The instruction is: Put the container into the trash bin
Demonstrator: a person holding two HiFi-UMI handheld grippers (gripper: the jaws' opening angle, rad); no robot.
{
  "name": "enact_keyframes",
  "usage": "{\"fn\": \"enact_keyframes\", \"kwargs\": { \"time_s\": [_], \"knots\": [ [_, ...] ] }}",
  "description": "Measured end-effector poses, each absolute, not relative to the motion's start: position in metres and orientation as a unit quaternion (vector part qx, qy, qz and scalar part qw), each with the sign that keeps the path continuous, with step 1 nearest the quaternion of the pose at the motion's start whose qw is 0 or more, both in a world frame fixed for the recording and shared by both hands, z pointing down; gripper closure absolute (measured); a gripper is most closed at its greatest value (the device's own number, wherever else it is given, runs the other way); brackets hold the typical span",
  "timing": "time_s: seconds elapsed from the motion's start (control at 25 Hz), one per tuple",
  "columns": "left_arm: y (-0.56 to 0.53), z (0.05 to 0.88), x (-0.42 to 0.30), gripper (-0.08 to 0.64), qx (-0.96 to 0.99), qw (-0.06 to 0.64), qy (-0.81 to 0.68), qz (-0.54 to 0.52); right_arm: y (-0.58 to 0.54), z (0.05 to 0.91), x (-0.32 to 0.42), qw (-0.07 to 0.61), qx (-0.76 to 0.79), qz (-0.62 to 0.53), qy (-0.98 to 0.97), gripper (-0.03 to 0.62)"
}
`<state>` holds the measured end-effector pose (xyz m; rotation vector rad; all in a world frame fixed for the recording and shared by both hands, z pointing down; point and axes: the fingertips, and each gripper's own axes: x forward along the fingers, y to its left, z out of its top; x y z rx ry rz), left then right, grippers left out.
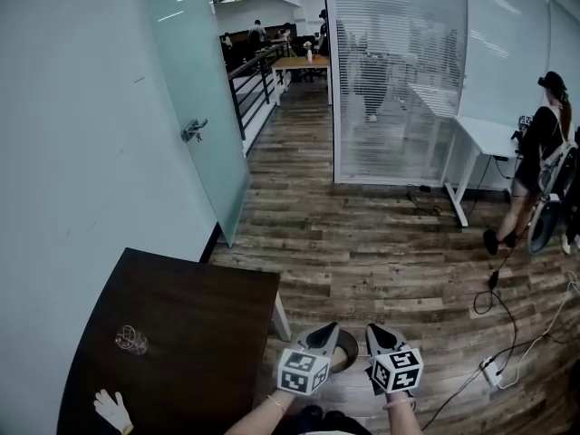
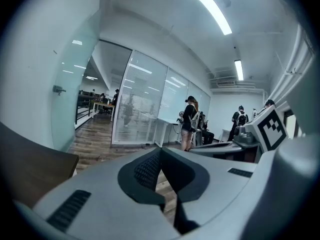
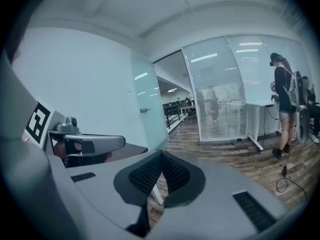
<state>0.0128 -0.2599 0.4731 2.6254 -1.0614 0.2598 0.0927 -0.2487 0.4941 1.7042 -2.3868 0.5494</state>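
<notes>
In the head view both grippers are low at the bottom centre, side by side above the wooden floor. My left gripper [image 1: 323, 329] is shut, its pads meeting at the tip [image 2: 160, 152] with nothing between them. My right gripper [image 1: 377, 328] is shut too and holds nothing [image 3: 161, 155]. Between and below them shows part of a round bin [image 1: 345, 352] with a pale inside; its contents cannot be made out. A small clear container-like thing [image 1: 131, 340] lies on the dark table [image 1: 199, 324] to the left, apart from both grippers.
A white glove [image 1: 112, 409] lies at the table's near edge. A glass door [image 1: 195, 107] and a wall stand to the left. At right are a person [image 1: 536, 166], a white desk [image 1: 485, 139], and cables with a power strip [image 1: 492, 371] on the floor.
</notes>
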Motion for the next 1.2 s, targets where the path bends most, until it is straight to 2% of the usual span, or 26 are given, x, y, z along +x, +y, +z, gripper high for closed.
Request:
{"fn": "enact_keyframes", "kwargs": {
  "time_s": [0.52, 1.2],
  "knots": [
    [-0.239, 0.433, 0.013, 0.541, 0.925, 0.114, -0.355, 0.08, -0.226, 0.445, 0.093, 0.068, 0.575, 0.126, -0.805, 0.584],
    [-0.241, 0.42, 0.02, 0.541, 0.928, 0.112, -0.346, 0.081, -0.225, 0.413, 0.11, 0.06, 0.589, 0.084, -0.801, 0.586]
  ]
}}
